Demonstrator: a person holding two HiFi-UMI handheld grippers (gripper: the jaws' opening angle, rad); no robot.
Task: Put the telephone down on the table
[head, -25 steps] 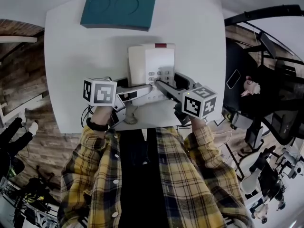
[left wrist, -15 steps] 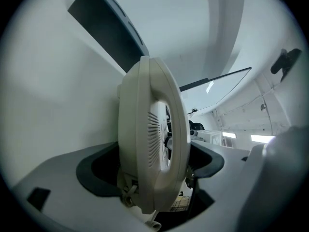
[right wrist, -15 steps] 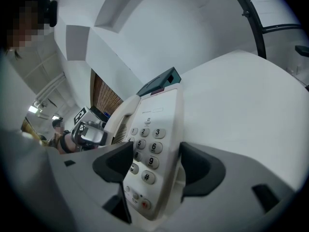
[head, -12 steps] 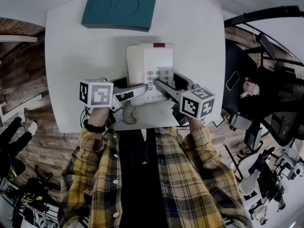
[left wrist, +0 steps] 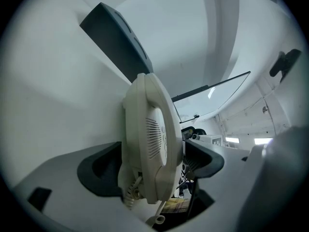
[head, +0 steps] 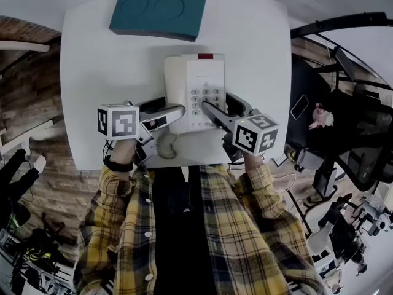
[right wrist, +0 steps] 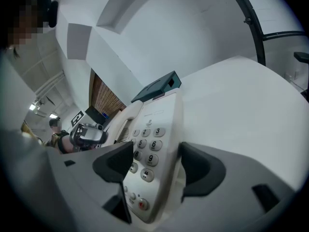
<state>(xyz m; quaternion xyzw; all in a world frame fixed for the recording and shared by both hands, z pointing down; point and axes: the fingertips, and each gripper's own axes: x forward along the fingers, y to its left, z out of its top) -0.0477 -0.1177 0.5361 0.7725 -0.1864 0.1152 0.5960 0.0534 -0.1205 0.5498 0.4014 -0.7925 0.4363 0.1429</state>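
Note:
A white push-button telephone (head: 195, 91) lies in the middle of the white table (head: 98, 60), handset on its left side. Its coiled cord (head: 164, 146) curls off toward the near edge. My left gripper (head: 161, 117) comes in from the left and is shut on the handset side. In the left gripper view the telephone (left wrist: 149, 144) fills the gap between both pads of my left gripper (left wrist: 152, 166). My right gripper (head: 216, 110) is shut on the right side, and in its own view the right gripper (right wrist: 154, 166) has one pad by the keypad (right wrist: 145, 146). Whether the base touches the table is hidden.
A teal foam pad (head: 159, 11) with two round hollows lies at the table's far edge. Beyond the right edge are a dark desk and chairs (head: 344, 152) with a person (head: 322, 112). Brick floor shows past the left edge. My plaid-sleeved arms cover the near edge.
The left gripper's marker cube has drifted left. The telephone has shifted slightly away from me, with more of its near end now showing. The right gripper has hardly moved.

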